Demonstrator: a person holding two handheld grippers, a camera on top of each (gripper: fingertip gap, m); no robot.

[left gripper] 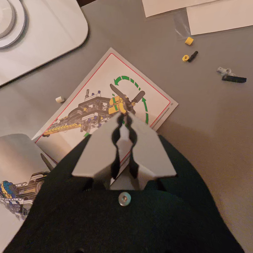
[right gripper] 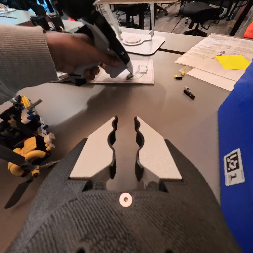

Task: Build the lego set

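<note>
Yellow-black lego model [right gripper: 26,138], blurred, partly cropped

Grey table [right gripper: 136,98], black office chairs [right gripper: 198,12]

Right tool [right gripper: 126,120] hovers parted over the table [right gripper: 136,98] (lego model [right gripper: 26,136] at left).

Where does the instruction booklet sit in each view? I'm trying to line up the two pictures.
Left wrist view: the instruction booklet lies at centre, turned like a diamond, right under the left gripper tips.
Right wrist view: the booklet lies flat at upper centre, with the left gripper pointing down onto it.
Shared landmark: the white lamp base beyond the booklet.
</note>
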